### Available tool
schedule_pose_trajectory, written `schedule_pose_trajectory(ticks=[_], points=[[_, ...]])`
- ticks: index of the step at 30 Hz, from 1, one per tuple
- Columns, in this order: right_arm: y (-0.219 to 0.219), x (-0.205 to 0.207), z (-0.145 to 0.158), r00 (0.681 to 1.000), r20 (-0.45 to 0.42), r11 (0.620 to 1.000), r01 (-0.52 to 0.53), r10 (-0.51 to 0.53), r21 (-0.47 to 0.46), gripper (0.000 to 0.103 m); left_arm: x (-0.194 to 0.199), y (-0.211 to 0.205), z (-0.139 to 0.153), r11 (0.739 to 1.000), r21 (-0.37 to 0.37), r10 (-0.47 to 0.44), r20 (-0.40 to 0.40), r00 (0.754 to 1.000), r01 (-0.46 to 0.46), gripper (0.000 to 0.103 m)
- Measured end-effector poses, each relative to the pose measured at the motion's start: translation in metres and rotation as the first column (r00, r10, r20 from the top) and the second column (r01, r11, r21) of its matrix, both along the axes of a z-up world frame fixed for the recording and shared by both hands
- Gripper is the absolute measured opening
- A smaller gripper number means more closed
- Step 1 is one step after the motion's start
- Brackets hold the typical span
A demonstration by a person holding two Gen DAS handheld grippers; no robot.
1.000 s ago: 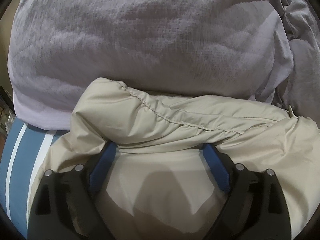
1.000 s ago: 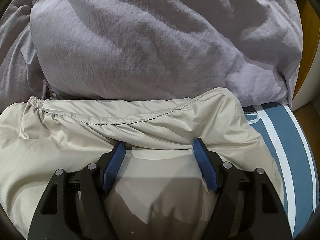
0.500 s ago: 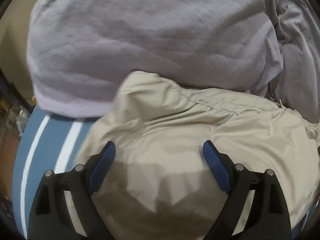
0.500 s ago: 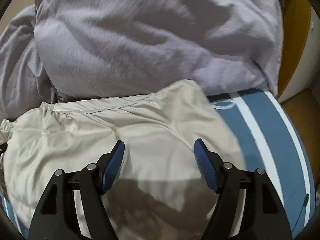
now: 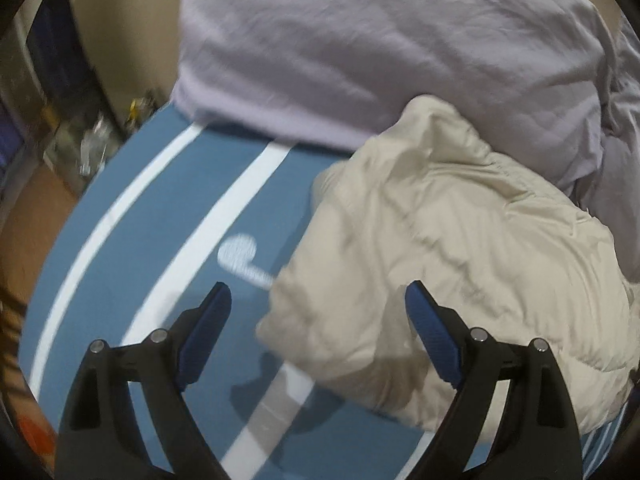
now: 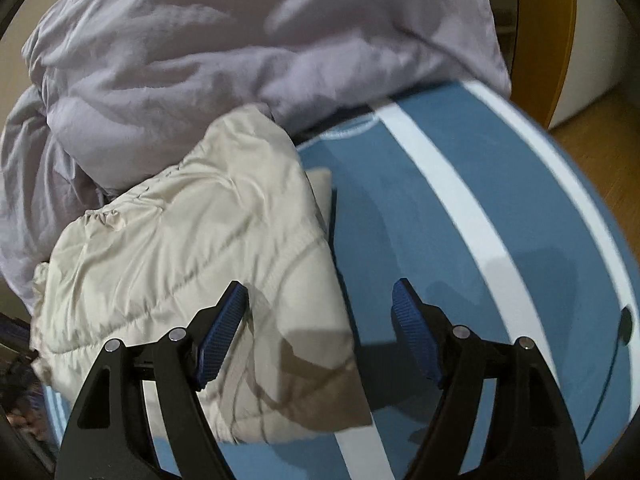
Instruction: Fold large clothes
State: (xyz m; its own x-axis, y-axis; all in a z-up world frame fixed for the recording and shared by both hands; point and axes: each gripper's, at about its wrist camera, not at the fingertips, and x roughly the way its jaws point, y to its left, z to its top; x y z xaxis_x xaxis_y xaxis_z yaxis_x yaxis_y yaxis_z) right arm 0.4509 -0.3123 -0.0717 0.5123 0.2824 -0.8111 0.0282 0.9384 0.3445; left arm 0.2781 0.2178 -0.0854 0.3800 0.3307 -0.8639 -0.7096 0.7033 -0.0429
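A beige padded jacket (image 5: pixel 452 248) lies folded in a thick bundle on a blue sheet with white stripes (image 5: pixel 160 220). In the left wrist view it fills the right half; my left gripper (image 5: pixel 318 308) is open and empty, hovering over the jacket's left edge. In the right wrist view the jacket (image 6: pixel 192 264) lies at the left; my right gripper (image 6: pixel 320 304) is open and empty above the jacket's right edge, its left finger over the cloth and its right finger over the blue sheet (image 6: pixel 460 216).
A big rumpled lilac duvet (image 5: pixel 380 44) lies heaped behind the jacket, touching its far edge; it also shows in the right wrist view (image 6: pixel 240 40). Wooden floor (image 6: pixel 600 152) and an orange and white object (image 6: pixel 560 32) lie beyond the bed's right edge. Clutter (image 5: pixel 92 140) sits at the left.
Both grippers have pulled back from the jacket and swung outward, left one leftward, right one rightward. The jacket's top fold now lies released. More blue sheet shows on each side.
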Motion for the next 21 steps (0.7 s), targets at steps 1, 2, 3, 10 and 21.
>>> schedule_pose_trajectory(ticks=[1, 2, 3, 10, 21], points=[[-0.003, -0.001, -0.004, 1.0, -0.012, 1.0, -0.009, 0.009, 0.026, 0.077, -0.003, 0.001, -0.004, 1.0, -0.014, 0.012, 0.0, 1.0, -0.012, 0.088], [-0.004, 0.0, -0.006, 1.0, -0.017, 0.999, -0.014, 0.014, 0.038, 0.077, -0.011, 0.004, -0.012, 0.999, -0.03, 0.025, 0.001, 1.0, -0.025, 0.088], [-0.005, -0.001, -0.008, 1.0, -0.022, 0.998, -0.019, 0.021, 0.054, 0.077, -0.022, 0.009, -0.009, 0.998, -0.05, 0.042, 0.003, 0.999, -0.042, 0.087], [0.002, -0.008, -0.022, 0.996, -0.065, 0.992, -0.054, 0.061, 0.113, 0.077, -0.007, 0.021, -0.013, 0.995, -0.1, 0.031, 0.027, 0.999, -0.028, 0.082], [0.024, -0.028, -0.021, 0.998, -0.062, 0.993, -0.009, 0.016, 0.116, 0.044, 0.004, 0.023, -0.012, 0.982, -0.188, 0.014, 0.126, 0.992, 0.01, 0.052]])
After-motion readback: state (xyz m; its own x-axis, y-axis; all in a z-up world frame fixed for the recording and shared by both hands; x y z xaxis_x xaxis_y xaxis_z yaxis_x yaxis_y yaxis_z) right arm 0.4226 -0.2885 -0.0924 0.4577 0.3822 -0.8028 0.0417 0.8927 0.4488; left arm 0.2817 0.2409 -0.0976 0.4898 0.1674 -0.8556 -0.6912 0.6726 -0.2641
